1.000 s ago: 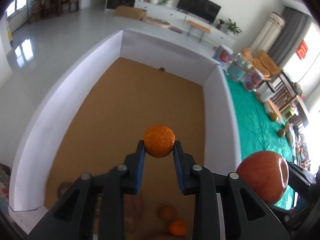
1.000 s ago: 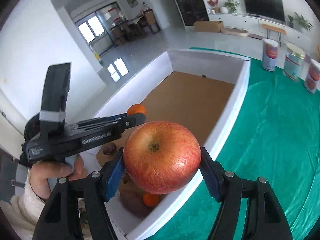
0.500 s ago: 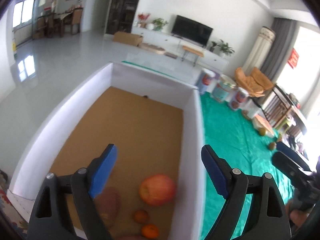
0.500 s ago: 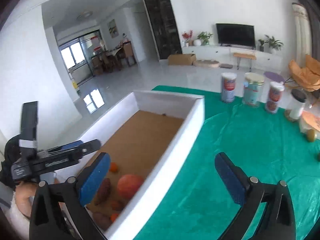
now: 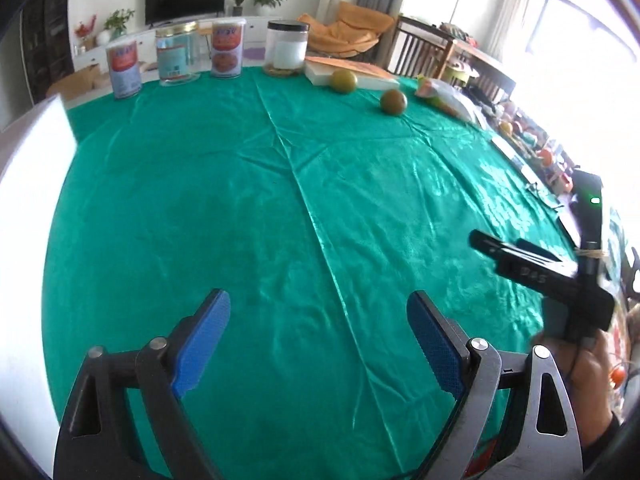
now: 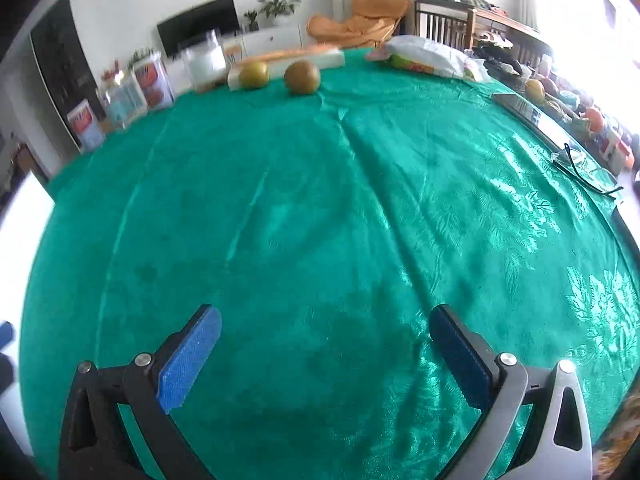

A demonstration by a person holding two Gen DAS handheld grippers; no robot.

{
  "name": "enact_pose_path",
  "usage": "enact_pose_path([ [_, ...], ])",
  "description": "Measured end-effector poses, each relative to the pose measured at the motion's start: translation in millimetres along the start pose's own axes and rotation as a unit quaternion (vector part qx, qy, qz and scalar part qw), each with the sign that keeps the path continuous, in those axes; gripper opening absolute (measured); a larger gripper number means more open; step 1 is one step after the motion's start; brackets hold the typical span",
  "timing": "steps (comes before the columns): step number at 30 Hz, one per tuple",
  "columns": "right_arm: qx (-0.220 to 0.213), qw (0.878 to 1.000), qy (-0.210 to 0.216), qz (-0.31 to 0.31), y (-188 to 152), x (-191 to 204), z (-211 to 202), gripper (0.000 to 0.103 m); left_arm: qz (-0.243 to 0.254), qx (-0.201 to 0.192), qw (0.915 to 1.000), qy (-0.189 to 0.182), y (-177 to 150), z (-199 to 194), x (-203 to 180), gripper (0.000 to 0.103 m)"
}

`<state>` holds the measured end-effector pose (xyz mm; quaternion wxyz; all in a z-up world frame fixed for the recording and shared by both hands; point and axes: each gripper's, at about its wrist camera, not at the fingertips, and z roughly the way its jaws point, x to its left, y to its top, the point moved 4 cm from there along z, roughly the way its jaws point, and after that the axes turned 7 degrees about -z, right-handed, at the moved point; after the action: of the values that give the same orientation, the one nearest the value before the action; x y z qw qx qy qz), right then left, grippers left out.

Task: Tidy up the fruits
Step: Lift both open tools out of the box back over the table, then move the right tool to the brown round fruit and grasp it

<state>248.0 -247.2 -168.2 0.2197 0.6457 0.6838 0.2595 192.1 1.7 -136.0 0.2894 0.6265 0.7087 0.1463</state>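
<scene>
Both grippers were empty over the green tablecloth (image 5: 248, 184): the left gripper (image 5: 318, 338) had its blue pads wide and the jaws were widening a little more, nothing between them; the right gripper (image 6: 326, 350) stood fully spread, also with nothing between its pads. The fruits left to collect lay well ahead of the jaws, at the cloth's far edge: two brownish-green round fruits, one (image 6: 302, 77) ahead and slightly left of the right jaws, the other (image 6: 253, 75) further left, just beside a flat box (image 6: 320, 58). To do the reach well, I judged each gripper should take one fruit, straddle its widest part and close gently. Counted beyond: three labelled cans, one white-filled jar (image 5: 287, 46), one white bin wall (image 5: 28, 184) far left.
</scene>
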Motion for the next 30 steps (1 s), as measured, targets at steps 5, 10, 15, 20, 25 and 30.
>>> enact_pose_path([
  [5,0.037,0.999,-0.017,-0.025,0,15,23,0.103,0.0,-0.011,0.9993,0.036,18,44,8,0.091],
  [10,0.051,0.996,-0.028,-0.068,-9,32,34,0.103,-0.01,-0.011,0.9975,0.069,25,69,29,0.091],
  [15,0.049,0.996,-0.022,-0.067,-10,33,37,0.103,-0.008,-0.019,0.9959,0.088,26,72,42,0.091],
  [20,0.048,0.997,-0.02,-0.064,-12,34,35,0.103,0.012,-0.014,0.9955,0.093,25,77,37,0.097],
  [25,0.053,0.996,-0.017,-0.063,-13,34,35,0.103,0.012,-0.013,0.9956,0.092,25,77,37,0.098],
  [30,0.074,0.995,0.043,-0.059,21,30,52,0.1,0.012,-0.013,0.9956,0.092,26,77,37,0.098],
])
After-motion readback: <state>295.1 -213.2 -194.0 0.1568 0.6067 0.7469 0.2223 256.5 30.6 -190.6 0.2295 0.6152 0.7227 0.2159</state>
